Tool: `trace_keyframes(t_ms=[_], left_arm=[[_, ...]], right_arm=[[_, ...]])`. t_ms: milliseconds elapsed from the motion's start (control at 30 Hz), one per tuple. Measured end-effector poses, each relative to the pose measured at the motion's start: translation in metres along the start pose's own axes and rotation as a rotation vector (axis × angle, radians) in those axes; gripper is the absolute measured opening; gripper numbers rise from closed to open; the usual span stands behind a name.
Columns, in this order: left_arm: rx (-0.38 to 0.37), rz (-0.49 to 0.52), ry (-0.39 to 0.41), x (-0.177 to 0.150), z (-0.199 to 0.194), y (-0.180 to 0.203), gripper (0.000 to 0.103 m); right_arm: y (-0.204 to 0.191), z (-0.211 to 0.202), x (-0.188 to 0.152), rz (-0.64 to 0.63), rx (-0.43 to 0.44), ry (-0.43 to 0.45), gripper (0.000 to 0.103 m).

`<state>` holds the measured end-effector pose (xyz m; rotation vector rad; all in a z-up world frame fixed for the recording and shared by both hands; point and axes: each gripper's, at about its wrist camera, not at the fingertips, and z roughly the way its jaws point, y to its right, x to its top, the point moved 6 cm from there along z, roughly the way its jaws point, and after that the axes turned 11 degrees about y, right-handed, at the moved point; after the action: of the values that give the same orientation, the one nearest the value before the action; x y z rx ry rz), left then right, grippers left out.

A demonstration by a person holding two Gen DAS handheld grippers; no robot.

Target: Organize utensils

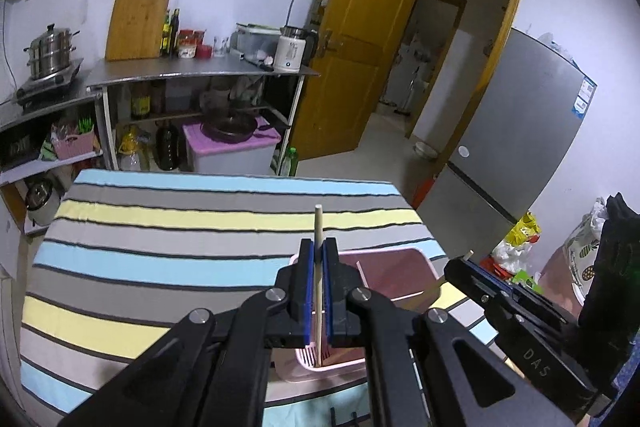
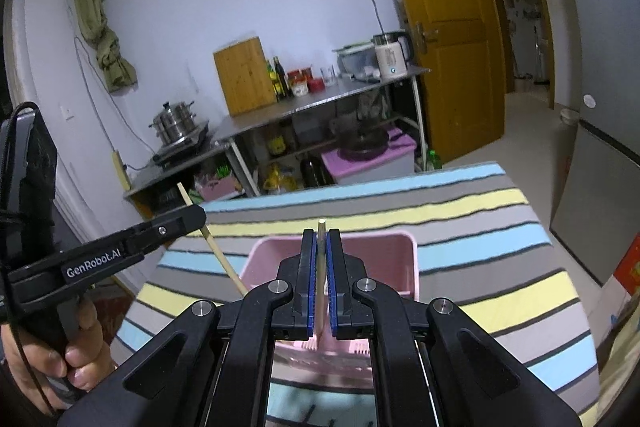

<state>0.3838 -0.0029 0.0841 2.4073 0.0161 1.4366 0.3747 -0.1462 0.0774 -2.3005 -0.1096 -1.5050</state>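
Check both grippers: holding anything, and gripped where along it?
Each is shut on one wooden chopstick. Left gripper and right gripper both clamp theirs just below the upper end, lower ends hanging into the pink basket.

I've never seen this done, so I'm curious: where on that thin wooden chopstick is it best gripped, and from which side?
Mid-shaft, from above. The left hand-held gripper already clamps the chopstick that way: the stick stands nearly upright, top poking out, lower end in the pink basket. Pads squeezing across a thin stick likely keep it from swinging.

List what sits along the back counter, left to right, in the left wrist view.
Steel steamer pot → wooden cutting board → dark oil bottles → red-lidded jars → clear storage box → white kettle.
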Motion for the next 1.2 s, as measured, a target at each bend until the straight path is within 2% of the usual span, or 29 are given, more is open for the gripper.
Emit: trace_keyframes(t_ms=[233, 367, 533, 700, 900, 1200], left_arm=[[0.01, -0.014, -0.008, -0.009, 0.001, -0.003, 0.006], [0.012, -0.026, -0.001, -0.007, -0.004, -0.006, 0.019], [0.018, -0.025, 0.026, -0.003, -0.023, -0.006, 0.026], [0.03, -0.008, 0.057, -0.004, -0.048, -0.003, 0.029], [0.038, 0.023, 0.092, -0.019, -0.088, 0.006, 0.032], [0.049, 0.044, 0.121, -0.069, -0.147, 0.013, 0.032]], right_arm=[[0.001, 0.004, -0.008, 0.004, -0.002, -0.021, 0.005], [-0.003, 0.001, -0.009, -0.001, 0.005, -0.019, 0.005], [-0.006, -0.014, -0.004, -0.015, 0.003, 0.004, 0.012], [-0.01, -0.04, -0.001, -0.02, 0.011, 0.032, 0.012], [-0.01, -0.083, -0.01, -0.041, 0.009, 0.063, 0.012], [-0.005, -0.147, -0.042, -0.057, -0.009, 0.076, 0.013]])
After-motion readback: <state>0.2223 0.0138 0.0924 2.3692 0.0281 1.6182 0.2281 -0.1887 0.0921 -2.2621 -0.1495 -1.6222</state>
